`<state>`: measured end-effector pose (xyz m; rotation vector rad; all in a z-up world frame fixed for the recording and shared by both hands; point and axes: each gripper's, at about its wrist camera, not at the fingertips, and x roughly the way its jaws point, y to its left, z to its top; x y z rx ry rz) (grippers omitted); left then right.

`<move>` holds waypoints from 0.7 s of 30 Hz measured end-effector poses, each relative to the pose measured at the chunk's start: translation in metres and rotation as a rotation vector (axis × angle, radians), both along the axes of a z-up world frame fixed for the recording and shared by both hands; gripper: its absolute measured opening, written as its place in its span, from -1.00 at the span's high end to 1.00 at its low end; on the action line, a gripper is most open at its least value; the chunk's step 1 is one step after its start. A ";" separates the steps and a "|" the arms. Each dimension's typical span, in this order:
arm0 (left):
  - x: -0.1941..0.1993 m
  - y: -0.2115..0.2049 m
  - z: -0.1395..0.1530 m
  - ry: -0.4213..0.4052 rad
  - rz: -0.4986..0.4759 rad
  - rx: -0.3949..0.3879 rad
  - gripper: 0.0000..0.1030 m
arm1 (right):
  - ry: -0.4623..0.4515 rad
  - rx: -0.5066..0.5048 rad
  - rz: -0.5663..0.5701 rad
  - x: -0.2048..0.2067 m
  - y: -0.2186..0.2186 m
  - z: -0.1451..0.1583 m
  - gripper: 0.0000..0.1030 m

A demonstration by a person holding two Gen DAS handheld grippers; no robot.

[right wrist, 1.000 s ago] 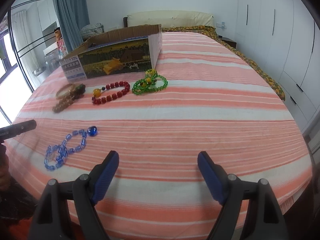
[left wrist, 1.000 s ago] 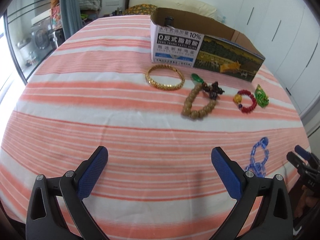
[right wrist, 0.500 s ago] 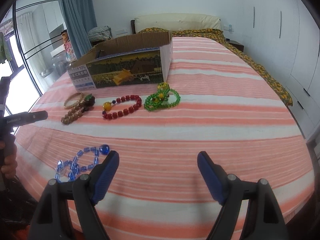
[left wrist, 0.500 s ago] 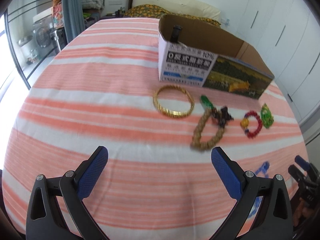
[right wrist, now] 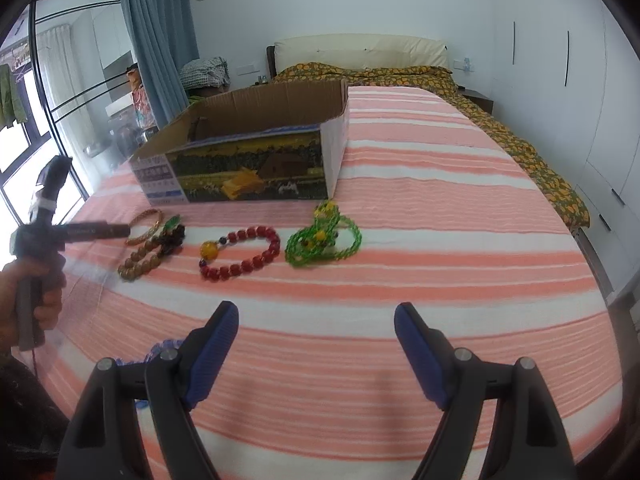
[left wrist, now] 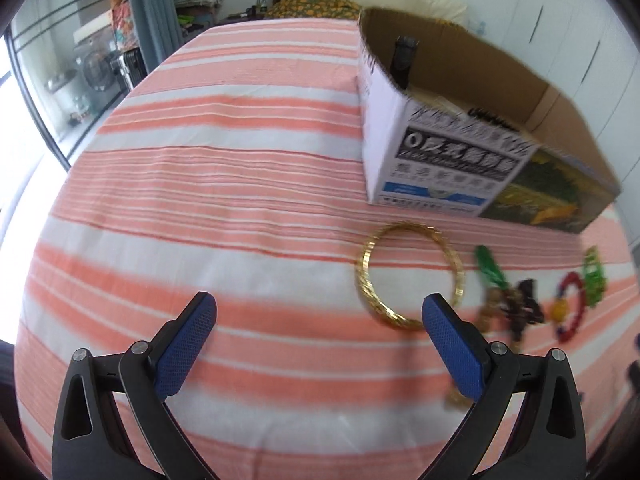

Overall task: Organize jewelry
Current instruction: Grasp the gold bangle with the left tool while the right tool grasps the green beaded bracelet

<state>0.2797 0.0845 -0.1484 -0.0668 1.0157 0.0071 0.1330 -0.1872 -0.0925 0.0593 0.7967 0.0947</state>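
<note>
We have both tools spread wide and holding nothing: the left gripper hangs over the striped bedspread with the gold bangle lying flat at about two o'clock from its gap, its near rim just beside the right pad. The open cardboard box sits beyond it at one o'clock, likely where the jewelry belongs. To do this well, we judge we should shift right until the bangle's near rim sits between the pads, then pinch across the thin band, not the whole ring, since the soft cloth could bunch. The right gripper waits apart, with the red bead bracelet at eleven o'clock and the green bead strand at twelve.
</note>
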 end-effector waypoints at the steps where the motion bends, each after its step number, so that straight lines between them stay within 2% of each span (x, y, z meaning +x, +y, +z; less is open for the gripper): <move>1: 0.003 0.000 -0.003 0.006 0.004 0.010 -0.99 | 0.001 0.003 0.004 0.007 -0.002 0.001 -0.59; 7: 0.011 -0.003 -0.009 -0.008 0.004 0.061 -0.99 | 0.033 0.009 0.021 0.043 -0.002 -0.006 -0.59; 11: 0.010 -0.005 -0.010 -0.012 -0.003 0.062 -0.99 | 0.109 0.038 -0.015 0.075 -0.007 -0.024 -0.58; 14: 0.011 -0.007 -0.009 -0.017 -0.013 0.060 -0.96 | 0.134 0.036 -0.025 0.091 -0.004 -0.036 -0.42; 16: 0.011 -0.009 -0.008 -0.023 -0.027 0.059 -0.87 | 0.120 -0.025 -0.021 0.097 0.006 -0.039 -0.34; 17: 0.009 -0.014 -0.007 -0.027 -0.038 0.058 -0.78 | 0.119 -0.048 -0.014 0.098 0.009 -0.040 -0.22; 19: 0.005 -0.018 -0.005 -0.036 -0.067 0.056 -0.56 | 0.116 -0.031 0.006 0.098 0.012 -0.038 0.20; 20: 0.003 -0.020 -0.003 -0.041 -0.085 0.054 -0.38 | 0.122 -0.030 0.010 0.098 0.013 -0.037 0.44; 21: 0.001 -0.023 -0.002 -0.047 -0.104 0.054 -0.13 | 0.128 -0.041 0.014 0.098 0.014 -0.037 0.56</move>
